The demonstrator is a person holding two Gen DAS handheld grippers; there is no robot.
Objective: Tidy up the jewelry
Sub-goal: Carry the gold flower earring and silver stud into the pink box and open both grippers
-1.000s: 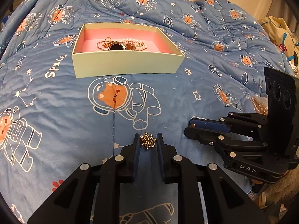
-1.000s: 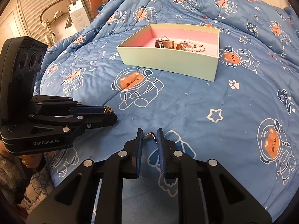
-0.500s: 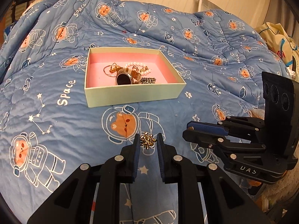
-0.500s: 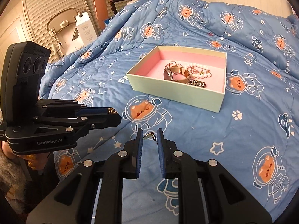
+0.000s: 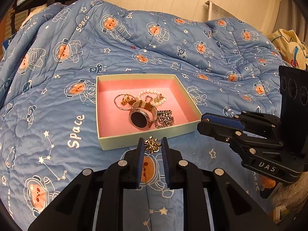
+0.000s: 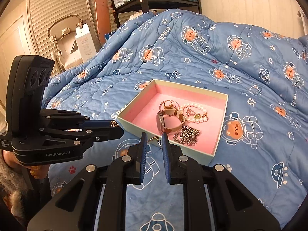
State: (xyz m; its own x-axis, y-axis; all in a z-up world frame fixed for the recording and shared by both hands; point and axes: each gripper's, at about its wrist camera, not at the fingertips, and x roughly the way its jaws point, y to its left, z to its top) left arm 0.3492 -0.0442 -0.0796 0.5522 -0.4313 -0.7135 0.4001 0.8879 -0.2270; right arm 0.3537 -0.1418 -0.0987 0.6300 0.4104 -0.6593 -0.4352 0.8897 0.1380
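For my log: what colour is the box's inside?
Pink inside the box, pale green outside; clearest in the left wrist view.

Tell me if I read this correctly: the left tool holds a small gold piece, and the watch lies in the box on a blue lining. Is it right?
Not quite: the lining is pink, not blue. The left wrist view shows the watch lying in the box on a pink floor; only the quilt under the box is blue. The rest holds: the left tool holds a small gold piece.
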